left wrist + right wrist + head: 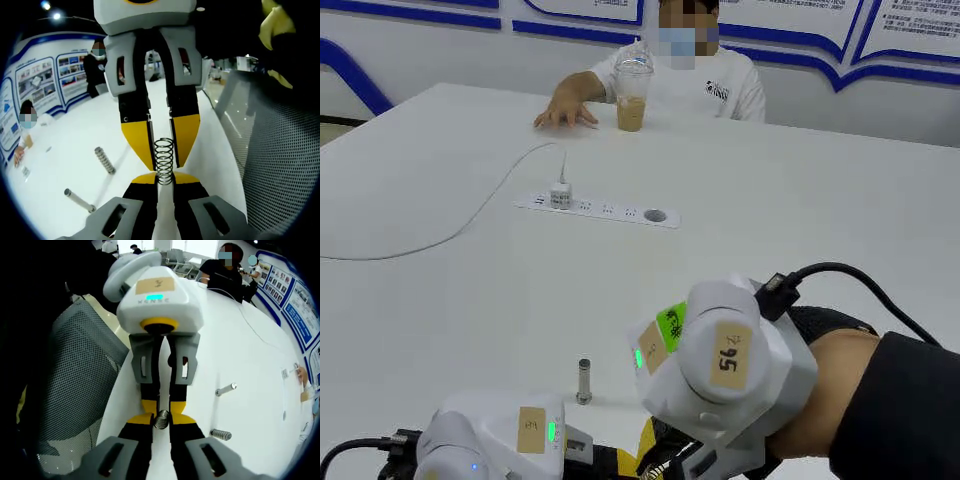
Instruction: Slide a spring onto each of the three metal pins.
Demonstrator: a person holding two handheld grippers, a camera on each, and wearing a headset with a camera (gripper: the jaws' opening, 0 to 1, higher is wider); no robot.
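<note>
One spring point(164, 159), in hand. We log it between the yellow pads of the right gripper point(165, 419), whose jaws stand narrowed to the coil's width and pinch it. Its long axis runs along those jaws, so the right gripper view catches it nearly end-on and short.

One left gripper point(165, 179), tip to tip with the right. Its jaws stand close together, the tips flanking the spring's near end; we cannot tell whether they grip it or merely touch it.

One bare metal pin point(584, 381) on the white table point(470, 300), near the meeting jaws but apart from them. In the head view it sits just beyond the left gripper's housing and to the left of the right's, and we judge the left gripper the nearer. In the left gripper view it lies off to the left of the held spring, its axis crossing the spring's rather than lining up with it. We judge that the coming move turns on bringing those two axes into line, coil mouth to pin end.

One second spring point(105, 160), lying on the table near the bare pin and apart from it. Whether a pin fills it we cannot tell.

Views compared: the gripper views supply the grip and the second spring, while the head view supplies the pin's place against both housings.
</note>
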